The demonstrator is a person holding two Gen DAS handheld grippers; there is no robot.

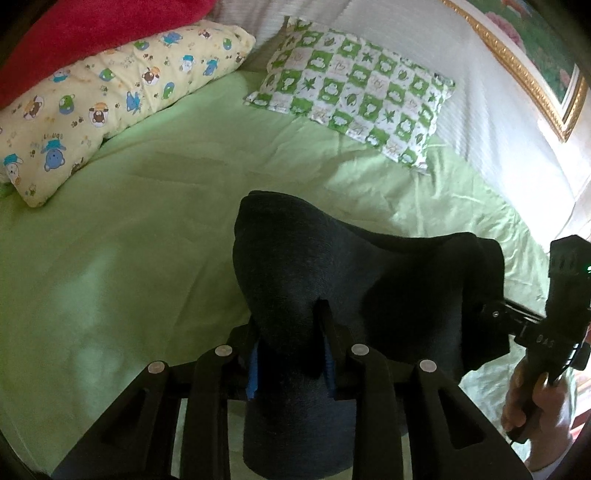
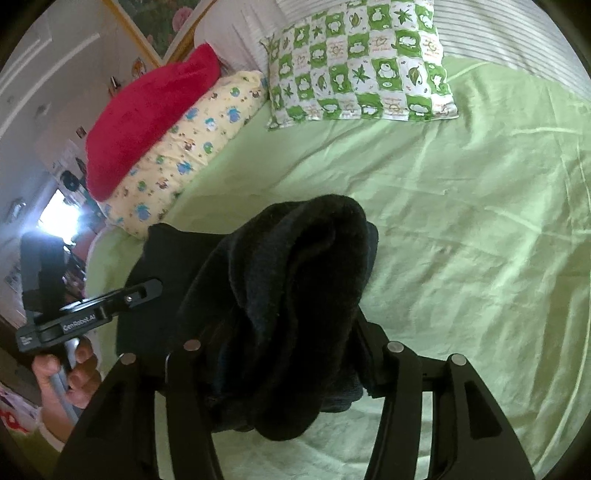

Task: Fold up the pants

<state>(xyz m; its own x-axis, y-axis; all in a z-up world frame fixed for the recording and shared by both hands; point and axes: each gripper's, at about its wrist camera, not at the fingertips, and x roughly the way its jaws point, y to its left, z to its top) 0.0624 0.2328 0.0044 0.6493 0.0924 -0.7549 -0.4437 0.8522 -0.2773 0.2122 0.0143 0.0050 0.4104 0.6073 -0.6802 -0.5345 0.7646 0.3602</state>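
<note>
The dark pants [image 1: 332, 266] hang lifted above the green bed sheet [image 1: 147, 240], stretched between both grippers. My left gripper [image 1: 291, 354] is shut on a bunch of the dark fabric, which drapes over and below its fingers. My right gripper [image 2: 280, 354] is shut on a thick fold of the pants [image 2: 295, 266], which hides its fingertips. The right gripper also shows at the right edge of the left wrist view [image 1: 532, 325], and the left gripper at the left of the right wrist view [image 2: 92, 317], each held by a hand.
A yellow cartoon-print pillow [image 1: 110, 99] and a red blanket [image 1: 92, 33] lie at the far left of the bed. A green-and-white checked pillow [image 1: 354, 92] leans at the headboard. A gold-framed picture [image 1: 517, 66] hangs on the wall to the right.
</note>
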